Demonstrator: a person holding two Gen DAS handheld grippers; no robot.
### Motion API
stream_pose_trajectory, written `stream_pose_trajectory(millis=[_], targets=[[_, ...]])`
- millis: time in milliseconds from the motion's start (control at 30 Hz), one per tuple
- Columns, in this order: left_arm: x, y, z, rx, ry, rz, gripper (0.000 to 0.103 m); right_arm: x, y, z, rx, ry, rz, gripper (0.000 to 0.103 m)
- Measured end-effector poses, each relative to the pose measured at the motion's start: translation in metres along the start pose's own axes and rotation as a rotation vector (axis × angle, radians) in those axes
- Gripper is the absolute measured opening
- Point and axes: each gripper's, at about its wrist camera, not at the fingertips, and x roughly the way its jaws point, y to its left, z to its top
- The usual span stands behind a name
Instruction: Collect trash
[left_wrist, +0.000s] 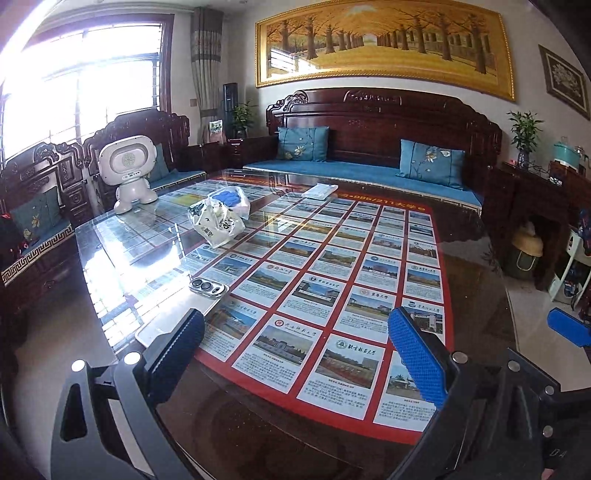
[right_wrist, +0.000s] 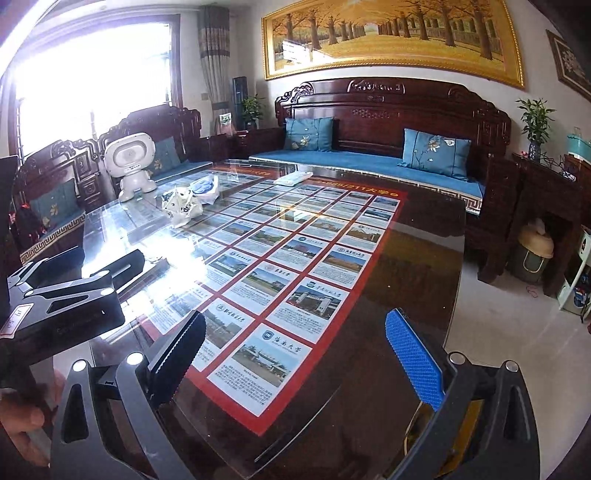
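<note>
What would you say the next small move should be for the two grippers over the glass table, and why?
Probably carry the left gripper forward toward the white plastic bag near the white robot toy. Both it and the right gripper are open and empty, well short of the bag, which looks like the likeliest trash on the glass table. The phone lies along the way, so keep clear of it.

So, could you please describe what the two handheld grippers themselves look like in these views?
Both look alike. The left gripper and right gripper each have a black angular frame with cut-out slots and round silver bolt heads. Each carries two finger pads with a fine dimpled texture: one bright blue, the other in shadow and dark. The left gripper's body bears a small pale label.
</note>
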Motion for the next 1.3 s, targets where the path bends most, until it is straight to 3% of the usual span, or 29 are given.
stream_pose_trajectory(millis=[333,833,1133,1300], targets=[[0.001,-0.001,0.0,0.047,-0.013,0.116,0.099,0.01,0.014,0.001,-0.023,0.018,0.014,0.095],[0.01,-0.014,0.006,0.049,0.013,0.043,0.099,0.018,-0.004,0.001,0.017,0.034,-0.002,0.095],[0.013,-0.017,0.01,0.034,0.0,0.055,0.099,0.026,-0.01,-0.003,0.022,0.049,-0.009,0.095],[0.023,-0.018,0.012,0.024,0.038,0.019,0.099,0.031,-0.012,-0.002,0.021,0.057,-0.011,0.094]])
